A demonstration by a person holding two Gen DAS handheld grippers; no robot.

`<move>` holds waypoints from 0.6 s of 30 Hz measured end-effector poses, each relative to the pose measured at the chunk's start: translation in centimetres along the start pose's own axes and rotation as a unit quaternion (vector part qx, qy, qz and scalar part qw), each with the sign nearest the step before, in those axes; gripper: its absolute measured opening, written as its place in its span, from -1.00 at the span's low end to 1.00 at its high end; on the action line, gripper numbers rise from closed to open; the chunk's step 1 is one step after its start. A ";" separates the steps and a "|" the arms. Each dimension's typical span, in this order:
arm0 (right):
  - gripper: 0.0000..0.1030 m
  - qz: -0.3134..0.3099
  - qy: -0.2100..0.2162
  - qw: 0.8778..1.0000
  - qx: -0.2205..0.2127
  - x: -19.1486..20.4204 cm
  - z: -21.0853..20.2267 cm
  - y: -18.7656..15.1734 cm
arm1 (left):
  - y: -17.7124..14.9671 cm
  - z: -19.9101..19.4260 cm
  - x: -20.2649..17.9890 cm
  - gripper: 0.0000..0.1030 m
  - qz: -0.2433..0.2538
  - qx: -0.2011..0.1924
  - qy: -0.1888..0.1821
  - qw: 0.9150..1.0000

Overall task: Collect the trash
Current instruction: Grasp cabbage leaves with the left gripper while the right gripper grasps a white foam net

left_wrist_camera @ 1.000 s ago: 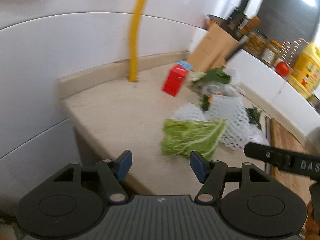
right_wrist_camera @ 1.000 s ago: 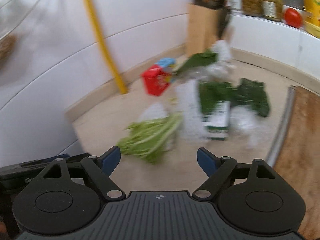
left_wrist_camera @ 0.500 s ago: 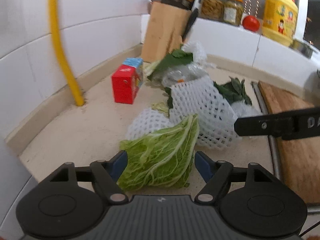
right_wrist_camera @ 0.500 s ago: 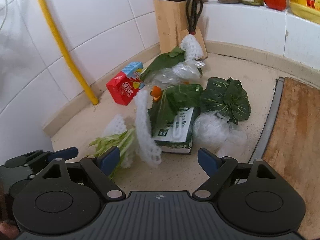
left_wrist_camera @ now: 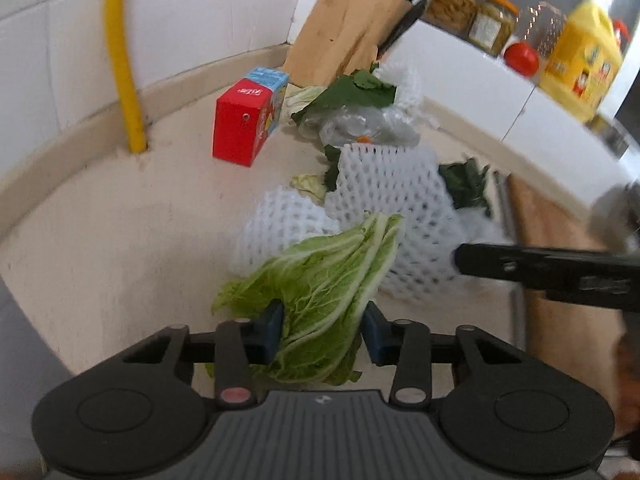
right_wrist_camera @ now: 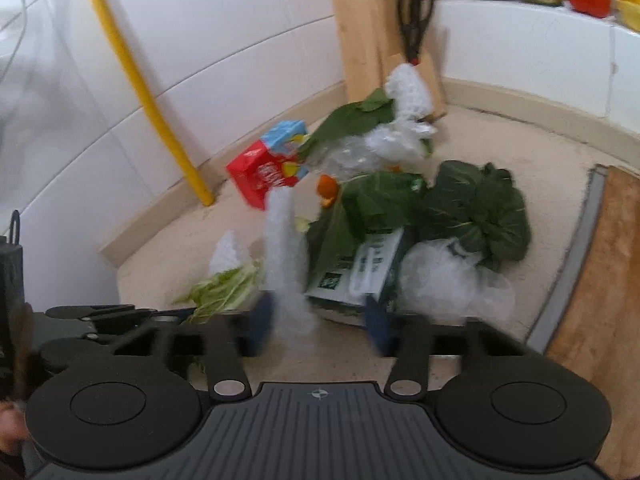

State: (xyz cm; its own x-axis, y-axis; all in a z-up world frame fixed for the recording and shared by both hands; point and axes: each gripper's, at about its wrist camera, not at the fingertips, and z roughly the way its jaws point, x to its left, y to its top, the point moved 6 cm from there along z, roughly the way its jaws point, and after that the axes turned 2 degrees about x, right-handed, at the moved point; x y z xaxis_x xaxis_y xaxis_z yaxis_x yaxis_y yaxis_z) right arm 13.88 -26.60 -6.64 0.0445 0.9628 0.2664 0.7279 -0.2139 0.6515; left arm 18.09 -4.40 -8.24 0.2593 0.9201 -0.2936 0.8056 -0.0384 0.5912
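Left wrist view: the left gripper [left_wrist_camera: 322, 332] has its jaws drawn in around a pale cabbage leaf [left_wrist_camera: 320, 292] at the near edge of the counter [left_wrist_camera: 120, 240]. The jaws have just been closing, and the leaf sits between the blue pads; the left pad looks pressed against it, while the right pad seems just beside its edge, so a firm hold is not certain. Beyond the leaf lies white foam netting [left_wrist_camera: 384, 200], then a red carton [left_wrist_camera: 244, 128], dark leaves and clear plastic [left_wrist_camera: 360, 128] farther off. The other tool's arm crosses in from the right.

Right wrist view: the right gripper [right_wrist_camera: 320, 322] has also just been closing, about a third open, around an upright strip of foam netting [right_wrist_camera: 284, 248]. Blur hides whether the pads press on it; the strip sits nearer the left pad, with a gap to the right one. Just beyond is a green-and-white box [right_wrist_camera: 360, 268], a plastic bag [right_wrist_camera: 448, 276], dark greens [right_wrist_camera: 476, 212] and a scrap of orange peel [right_wrist_camera: 327, 188].

By my judgement the collecting has barely begun: the whole pile lies on the counter, nothing is lifted, and no bin shows in either view.
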 end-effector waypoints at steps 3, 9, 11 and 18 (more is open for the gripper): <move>-0.41 -0.005 0.012 1.000 0.004 0.3 0.1 0.0 | -0.7 -2.0 -0.2 -0.43 -0.006 -0.006 -0.015 1.000; 0.39 -0.015 0.007 1.000 -0.002 0.8 0.4 0.6 | -0.9 -2.3 0.1 -0.34 -0.007 -0.012 -0.014 1.000; 0.50 -0.016 -0.001 1.000 -0.001 0.8 0.9 0.8 | -1.0 -1.6 0.2 -0.27 -0.016 -0.009 -0.019 1.000; 0.57 0.001 0.011 1.000 0.012 0.8 1.9 1.4 | -1.2 -2.2 1.1 0.20 -0.020 -0.023 -0.014 0.999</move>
State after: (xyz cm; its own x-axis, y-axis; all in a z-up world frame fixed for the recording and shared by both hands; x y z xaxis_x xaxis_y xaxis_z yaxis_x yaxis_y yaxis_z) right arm 16.22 -25.77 -6.90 0.0316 0.9584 0.2837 0.7443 -0.2120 0.6333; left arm 16.20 -2.49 -7.65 0.2434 0.9092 -0.3379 0.7900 0.0163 0.6130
